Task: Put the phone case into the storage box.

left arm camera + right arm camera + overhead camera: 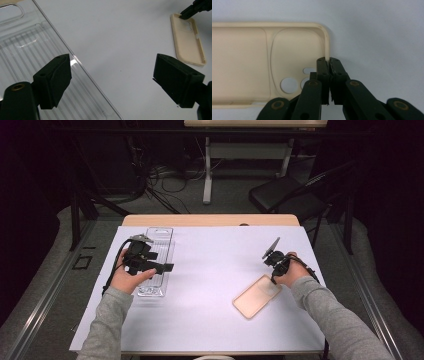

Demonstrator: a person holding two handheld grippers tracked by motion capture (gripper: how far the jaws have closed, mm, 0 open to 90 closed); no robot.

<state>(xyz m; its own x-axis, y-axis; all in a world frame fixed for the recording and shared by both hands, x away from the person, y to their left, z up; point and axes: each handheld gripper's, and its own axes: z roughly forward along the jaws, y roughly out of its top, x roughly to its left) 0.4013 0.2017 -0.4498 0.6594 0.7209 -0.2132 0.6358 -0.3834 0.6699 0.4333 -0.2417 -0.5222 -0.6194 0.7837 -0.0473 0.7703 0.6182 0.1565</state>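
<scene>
A beige phone case [256,296] lies inside-up on the white sheet at the right, with its camera cut-outs toward my right gripper. My right gripper [274,281] is shut on the case's rim near that corner; in the right gripper view the rim of the case [249,62] runs between the closed jaws of the gripper [329,61]. A clear ribbed plastic tray [161,237] lies at the left. My left gripper [165,268] hovers over the tray's right edge, open with nothing between its fingers. The left gripper view looks past that gripper [112,72] at the tray [30,42], the case [188,41] and the right gripper [190,11].
A white sheet [210,270] covers most of the wooden table [210,220]. Behind the table stand a black folding chair [285,195] and another table's leg [207,170], with cables on the floor. Open sheet lies between the tray and the case.
</scene>
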